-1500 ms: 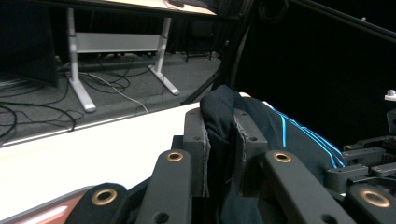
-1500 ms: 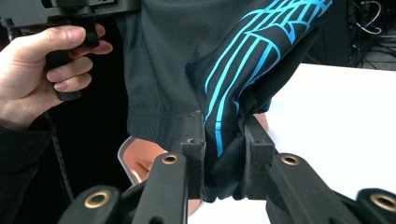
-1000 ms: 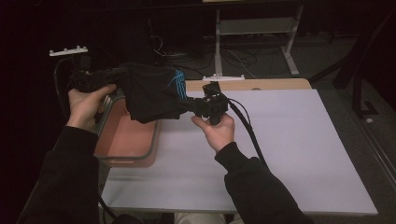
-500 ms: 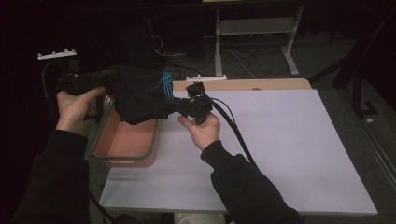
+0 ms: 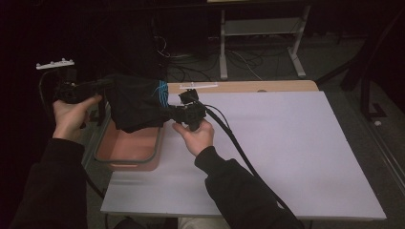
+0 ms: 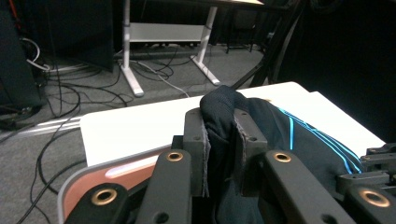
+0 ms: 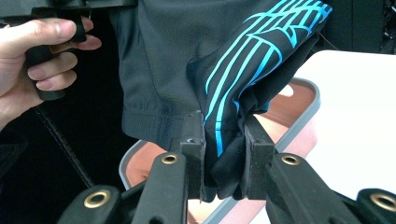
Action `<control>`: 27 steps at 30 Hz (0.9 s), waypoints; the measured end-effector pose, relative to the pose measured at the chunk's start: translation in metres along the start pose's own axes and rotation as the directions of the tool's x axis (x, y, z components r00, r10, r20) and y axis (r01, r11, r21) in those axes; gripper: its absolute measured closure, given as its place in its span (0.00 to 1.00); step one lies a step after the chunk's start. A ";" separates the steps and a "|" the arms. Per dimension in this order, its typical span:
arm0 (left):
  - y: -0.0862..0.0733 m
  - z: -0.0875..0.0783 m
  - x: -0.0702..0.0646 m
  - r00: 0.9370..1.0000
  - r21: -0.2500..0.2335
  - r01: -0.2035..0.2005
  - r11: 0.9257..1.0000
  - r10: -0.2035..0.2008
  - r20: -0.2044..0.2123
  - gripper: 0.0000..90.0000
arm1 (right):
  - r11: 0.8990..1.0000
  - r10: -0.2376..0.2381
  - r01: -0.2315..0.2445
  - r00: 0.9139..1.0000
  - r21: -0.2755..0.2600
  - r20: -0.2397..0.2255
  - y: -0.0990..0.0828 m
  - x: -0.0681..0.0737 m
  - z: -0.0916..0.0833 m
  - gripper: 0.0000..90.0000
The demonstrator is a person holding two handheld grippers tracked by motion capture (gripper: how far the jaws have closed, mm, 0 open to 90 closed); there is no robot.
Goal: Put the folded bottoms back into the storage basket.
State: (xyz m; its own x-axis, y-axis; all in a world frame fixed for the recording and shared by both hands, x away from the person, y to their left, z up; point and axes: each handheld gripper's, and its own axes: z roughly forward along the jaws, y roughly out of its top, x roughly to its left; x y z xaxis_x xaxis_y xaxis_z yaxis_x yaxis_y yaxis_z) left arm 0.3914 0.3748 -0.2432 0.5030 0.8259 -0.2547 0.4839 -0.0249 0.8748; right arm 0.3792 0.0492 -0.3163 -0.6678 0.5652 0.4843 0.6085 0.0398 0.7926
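A black garment with bright blue stripes point(image 5: 136, 102) hangs stretched between my two grippers, above a salmon-coloured tray point(image 5: 129, 148) at the white table's left edge. My left gripper point(image 5: 98, 86) is shut on one bunched end of the garment point(image 6: 224, 140), held out past the table's left side. On the opposite end, where the blue stripes run, my right gripper point(image 5: 169, 114) is shut on the cloth point(image 7: 224, 154). In the right gripper view the garment point(image 7: 196, 60) drapes down over the tray point(image 7: 299, 112), and the other hand holds its gripper at the upper left.
A white tabletop point(image 5: 286, 152) spreads to the right of the tray. A wooden strip point(image 5: 267, 87) runs along its far edge. Behind, on the dark floor, lie cables point(image 5: 191, 62) and a white desk frame point(image 5: 260, 33). The right gripper's cable point(image 5: 239, 152) trails across the table.
Both hands have carried the garment leftward and a little lower, so it now hangs over the tray instead of beside it. Both grips stay as they were.
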 end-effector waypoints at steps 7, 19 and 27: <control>-0.012 0.002 0.013 1.000 0.021 0.022 1.000 -0.021 -0.012 0.87 | 1.000 0.003 -0.003 1.000 0.022 0.006 -0.007 -0.001 0.014 0.81; -0.024 0.004 0.028 0.998 0.050 0.048 0.998 -0.046 -0.035 0.87 | 0.999 0.017 -0.017 1.000 0.050 0.010 -0.016 -0.005 0.036 0.82; -0.030 0.005 0.034 0.998 0.061 0.054 0.997 -0.051 -0.046 0.87 | 0.998 0.023 -0.024 1.000 0.060 0.021 -0.021 -0.007 0.046 0.82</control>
State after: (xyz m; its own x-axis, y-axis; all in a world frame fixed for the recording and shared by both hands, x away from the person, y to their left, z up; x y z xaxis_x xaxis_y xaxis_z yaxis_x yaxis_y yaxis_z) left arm 0.3980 0.4007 -0.2800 0.4443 0.8509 -0.2802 0.5529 -0.0144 0.8331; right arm 0.3909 0.0819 -0.3530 -0.6446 0.5829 0.4947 0.6490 0.0752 0.7571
